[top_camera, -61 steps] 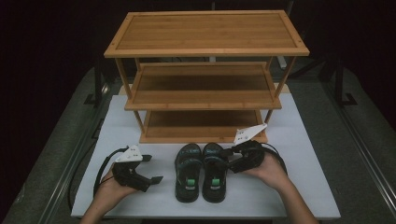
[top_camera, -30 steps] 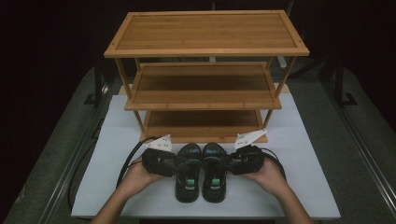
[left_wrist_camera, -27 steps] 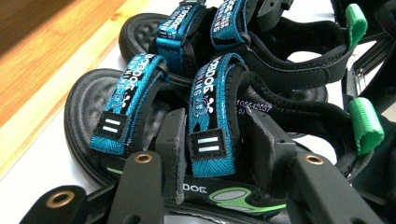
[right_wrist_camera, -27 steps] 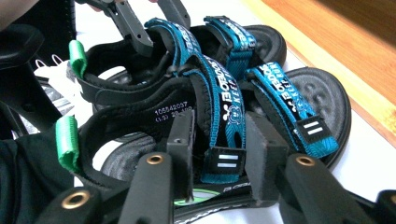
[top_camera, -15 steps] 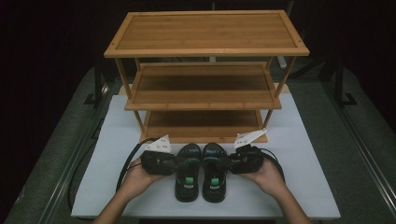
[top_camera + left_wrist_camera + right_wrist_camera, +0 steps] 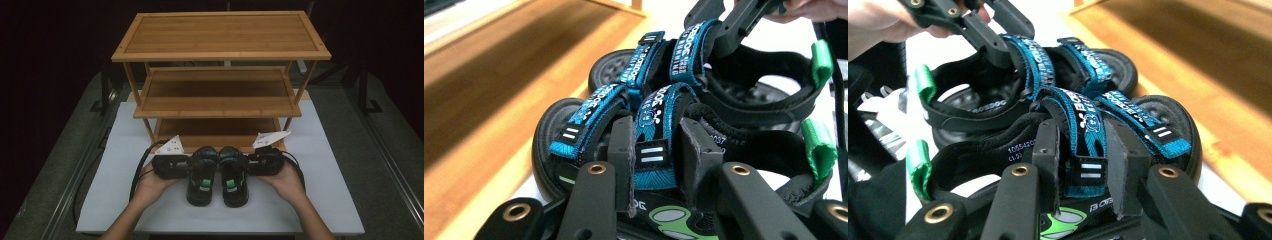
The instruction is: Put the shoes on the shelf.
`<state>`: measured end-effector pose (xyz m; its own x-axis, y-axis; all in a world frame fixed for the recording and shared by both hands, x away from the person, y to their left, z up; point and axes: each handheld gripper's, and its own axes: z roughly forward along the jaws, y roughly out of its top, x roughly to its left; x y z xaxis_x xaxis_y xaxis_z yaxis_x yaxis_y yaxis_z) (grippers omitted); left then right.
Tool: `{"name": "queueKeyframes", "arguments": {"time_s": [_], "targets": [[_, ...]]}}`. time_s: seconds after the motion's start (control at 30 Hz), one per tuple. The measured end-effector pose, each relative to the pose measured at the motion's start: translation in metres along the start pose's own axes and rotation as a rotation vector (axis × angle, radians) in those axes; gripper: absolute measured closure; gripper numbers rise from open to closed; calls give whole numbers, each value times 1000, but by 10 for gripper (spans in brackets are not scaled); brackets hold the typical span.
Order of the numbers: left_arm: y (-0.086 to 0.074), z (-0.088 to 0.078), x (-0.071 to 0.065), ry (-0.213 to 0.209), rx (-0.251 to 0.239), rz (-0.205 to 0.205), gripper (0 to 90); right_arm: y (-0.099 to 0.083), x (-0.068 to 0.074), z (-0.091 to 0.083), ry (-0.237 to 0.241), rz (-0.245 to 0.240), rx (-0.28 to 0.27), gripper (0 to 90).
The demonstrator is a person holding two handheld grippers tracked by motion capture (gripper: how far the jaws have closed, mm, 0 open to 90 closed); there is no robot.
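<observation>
The two sandals are sitting side by side on the white mat (image 6: 110, 190), right in front of the wooden rack (image 6: 220, 100). The left gripper (image 6: 656, 165) is squeezing the left sandal's (image 6: 201, 175) blue strap (image 6: 651, 145). The right gripper (image 6: 1083, 167) is pinching the right sandal (image 6: 233, 175) the same way, likely to lift both together.

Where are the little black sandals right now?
In the high view, the sandals sit side by side on the white mat, just in front of the wooden rack, with the left gripper and right gripper clamping their straps.
</observation>
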<state>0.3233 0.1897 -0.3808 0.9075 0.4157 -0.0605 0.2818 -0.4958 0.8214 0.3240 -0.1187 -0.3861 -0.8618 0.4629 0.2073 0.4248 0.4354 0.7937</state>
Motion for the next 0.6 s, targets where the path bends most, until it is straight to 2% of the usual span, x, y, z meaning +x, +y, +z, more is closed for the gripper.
{"name": "queueKeyframes", "arguments": {"time_s": [0.17,0.37,0.6], "targets": [[9,5,12,48,-26,2,702,9,-13,3,-62,-11,-40,688],[15,16,33,98,-63,-1,702,19,-34,12,-101,-28,-81,688],[11,30,53,144,-114,-3,701,28,-50,24,-173,-62,-102,688]]}}
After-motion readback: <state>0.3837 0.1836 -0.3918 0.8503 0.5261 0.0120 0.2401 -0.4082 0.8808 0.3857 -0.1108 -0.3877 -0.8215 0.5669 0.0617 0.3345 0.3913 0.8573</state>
